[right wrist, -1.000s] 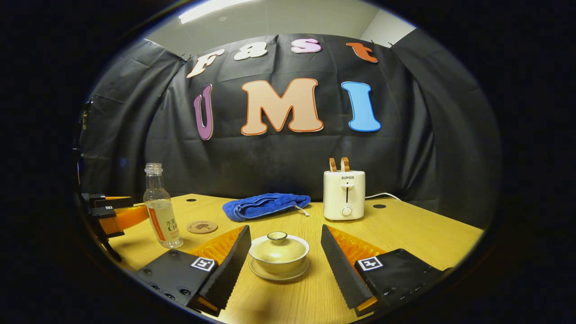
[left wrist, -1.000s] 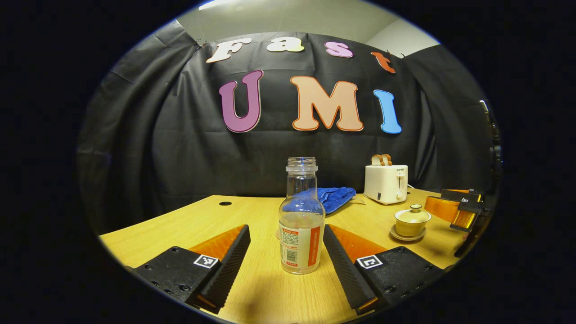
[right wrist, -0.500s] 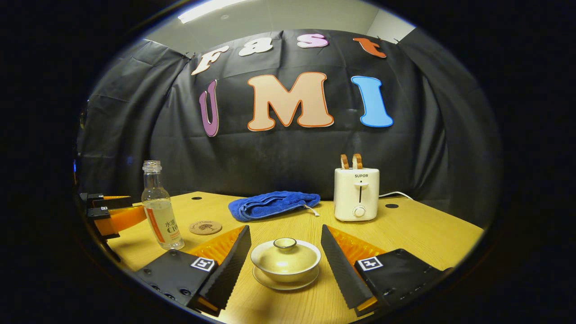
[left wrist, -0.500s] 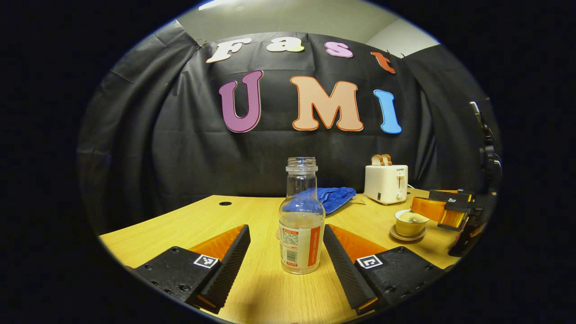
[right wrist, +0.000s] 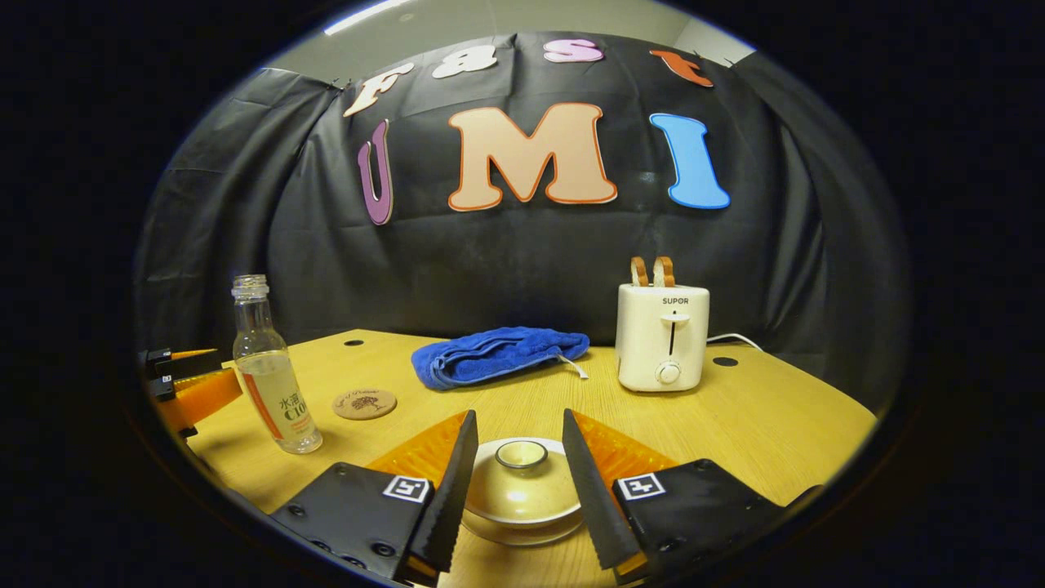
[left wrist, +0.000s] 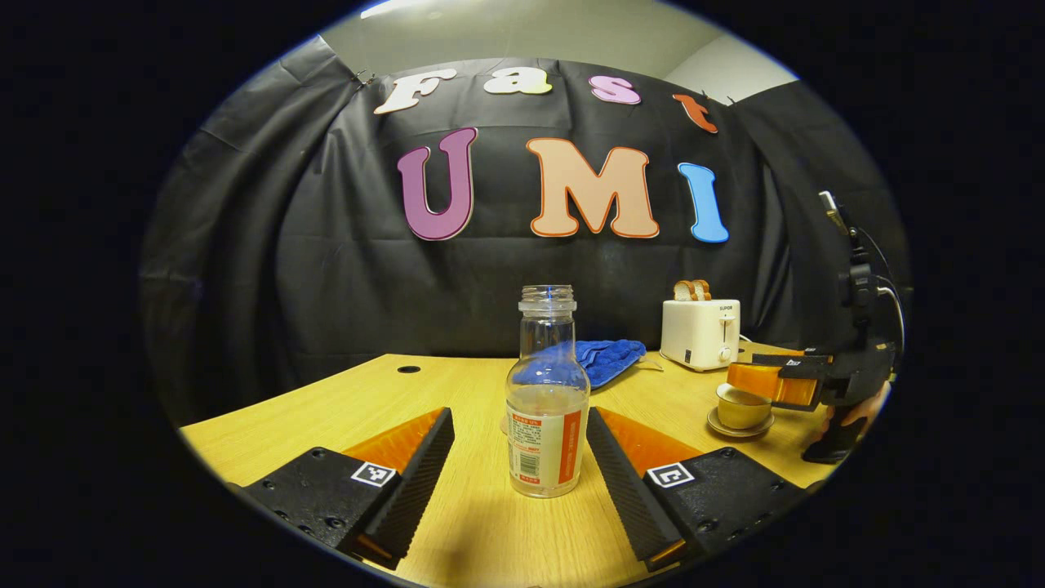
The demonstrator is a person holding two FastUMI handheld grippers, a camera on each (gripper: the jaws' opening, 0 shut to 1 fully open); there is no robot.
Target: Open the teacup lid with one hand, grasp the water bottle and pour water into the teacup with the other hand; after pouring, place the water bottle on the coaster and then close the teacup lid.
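A clear water bottle with no cap and an orange-and-white label stands upright on the table, between the fingers of my left gripper. That gripper is open, with a gap on each side of the bottle. The cream teacup sits on its saucer at the right, with my right gripper low over it. In the right gripper view the right gripper is open and narrowed, its fingers flanking the lid and its knob without touching. The bottle and the round coaster lie to the left.
A blue towel lies at the back of the wooden table, and a white toaster with bread in it stands to its right. The left gripper shows at the far left edge. A hand holds the right gripper.
My right gripper has moved forward and down over the teacup, and its fingers have drawn closer together around the lid's knob. The left gripper and the bottle have not moved.
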